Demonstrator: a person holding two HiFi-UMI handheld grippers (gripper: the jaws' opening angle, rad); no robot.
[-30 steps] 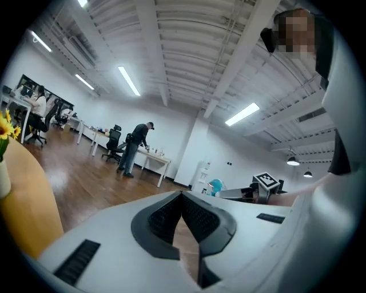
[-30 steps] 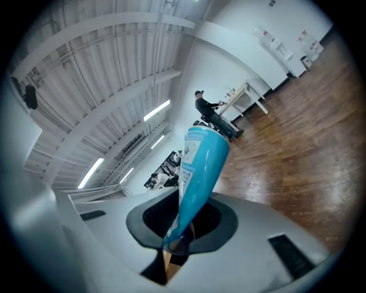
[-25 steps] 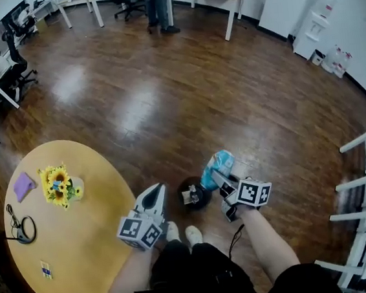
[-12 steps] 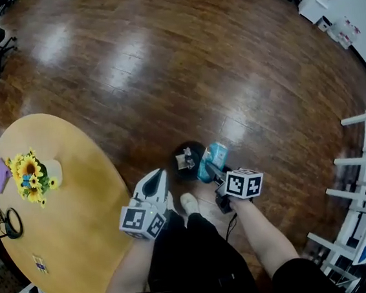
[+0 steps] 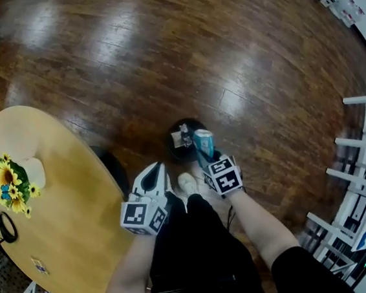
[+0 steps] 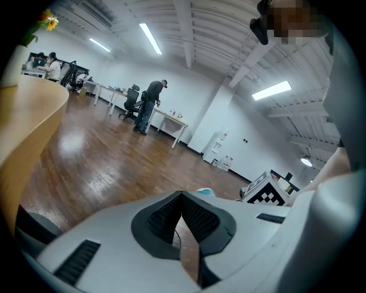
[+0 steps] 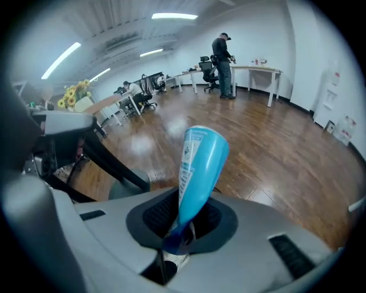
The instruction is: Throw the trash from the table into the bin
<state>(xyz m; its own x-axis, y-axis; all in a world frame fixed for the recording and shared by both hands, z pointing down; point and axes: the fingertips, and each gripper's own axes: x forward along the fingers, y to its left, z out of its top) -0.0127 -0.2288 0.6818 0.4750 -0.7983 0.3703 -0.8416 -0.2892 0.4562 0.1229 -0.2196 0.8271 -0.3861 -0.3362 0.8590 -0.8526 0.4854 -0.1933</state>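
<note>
Obs: left hand-held gripper [image 5: 150,178], jaws together on nothing, hangs idle on the tabletop [image 5: 66,213] side of the bin [image 5: 174,151]. The right hand-held gripper [image 5: 209,162] is clamped on the blue packet [image 5: 202,142] and pitched steeply down, the packet's free end at the bin's right rim, presumably lined up for the drop. Against a second ago: both grippers sit lower, and the packet is closer to the bin.

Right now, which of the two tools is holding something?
The right tool: it is shut on a blue packet that sticks out from it. The left tool is shut with nothing in it.
</note>
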